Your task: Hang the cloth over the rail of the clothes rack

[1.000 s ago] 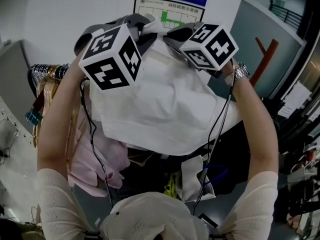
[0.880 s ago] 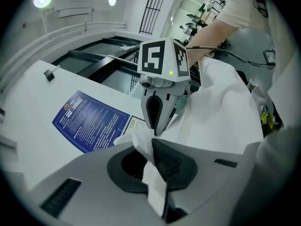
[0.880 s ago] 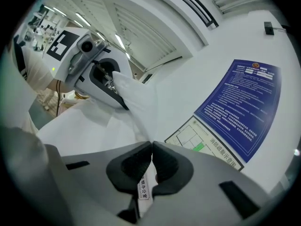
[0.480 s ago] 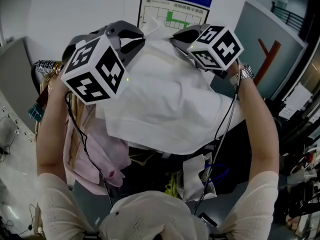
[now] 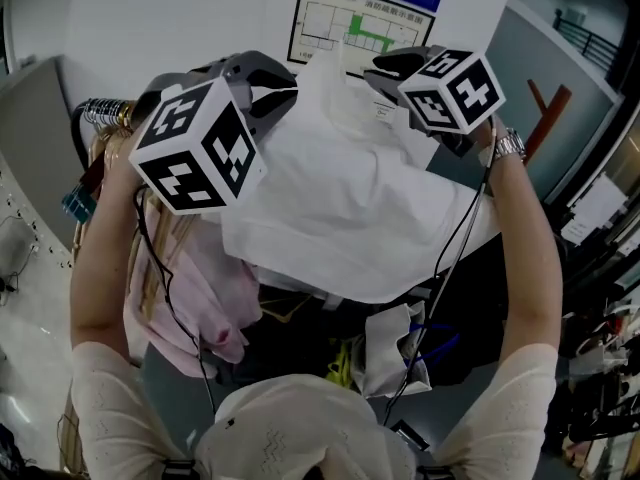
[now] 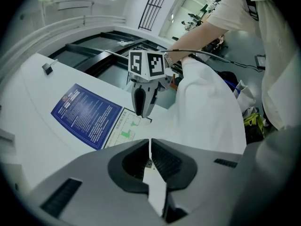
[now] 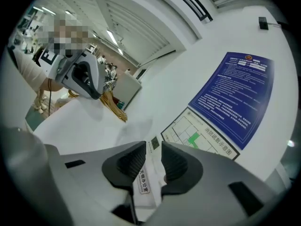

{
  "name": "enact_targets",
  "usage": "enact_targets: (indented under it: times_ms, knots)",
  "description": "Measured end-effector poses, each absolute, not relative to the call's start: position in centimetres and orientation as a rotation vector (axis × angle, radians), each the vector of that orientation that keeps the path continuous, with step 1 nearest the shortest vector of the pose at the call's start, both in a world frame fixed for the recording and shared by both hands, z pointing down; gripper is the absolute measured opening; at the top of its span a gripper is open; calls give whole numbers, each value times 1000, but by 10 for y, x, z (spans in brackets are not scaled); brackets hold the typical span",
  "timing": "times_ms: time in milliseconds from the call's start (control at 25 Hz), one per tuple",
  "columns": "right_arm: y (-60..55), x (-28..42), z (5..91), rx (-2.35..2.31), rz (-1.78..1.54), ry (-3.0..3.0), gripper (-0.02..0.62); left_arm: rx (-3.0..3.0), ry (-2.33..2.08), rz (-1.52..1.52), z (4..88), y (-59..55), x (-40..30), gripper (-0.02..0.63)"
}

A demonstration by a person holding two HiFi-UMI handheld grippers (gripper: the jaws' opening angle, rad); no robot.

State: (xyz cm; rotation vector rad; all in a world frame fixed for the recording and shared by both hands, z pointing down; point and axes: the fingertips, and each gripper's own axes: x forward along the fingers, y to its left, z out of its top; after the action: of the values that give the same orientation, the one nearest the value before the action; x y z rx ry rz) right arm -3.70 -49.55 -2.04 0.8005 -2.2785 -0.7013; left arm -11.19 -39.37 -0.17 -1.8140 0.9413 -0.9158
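The person holds both grippers up in front of a white wall, with the white cloth point(image 5: 350, 198) spread between them and sagging down toward the body. The left gripper point(image 5: 280, 80) has its jaws pressed together on an upper edge of the cloth; in the left gripper view a thin fold of white fabric is pinched between the ribbed pads point(image 6: 162, 161) and runs back toward the camera. The right gripper point(image 5: 374, 66) has just been opening its jaws. In the right gripper view they stand a narrow gap apart with the cloth's edge and a sewn-in label point(image 7: 143, 182) lying loose between them, and the pads are not pressing on either. The head view shows the left marker cube point(image 5: 195, 143) lower and nearer the camera, and the right marker cube point(image 5: 452, 88) higher, above a wrist with a watch point(image 5: 508, 146). The rail of the clothes rack point(image 5: 105, 111) shows at the left, beside the left cube and apart from the cloth, carrying wooden hangers point(image 7: 112, 105) and a pink garment point(image 5: 195, 288) that hangs below it. The cloth is not over the rail; its lower hem hangs in front of a dark jumble of clothes beneath. On the wall behind are a blue notice point(image 7: 237, 95) and, under it, a floor plan sheet point(image 5: 345, 30). A black cable point(image 5: 450, 258) trails down from the right gripper across the cloth.
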Motion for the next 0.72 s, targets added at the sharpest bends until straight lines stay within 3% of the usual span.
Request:
enact_targets:
  times_ms: [400, 720]
  knots:
    - [-463, -16, -64, 983, -862, -2230, 91, -1836, 1126, -794, -7, -395, -128, 17]
    - [-351, -17, -100, 1207, -1145, -2319, 91, -1903, 1366, -562, -20, -360, -150, 17]
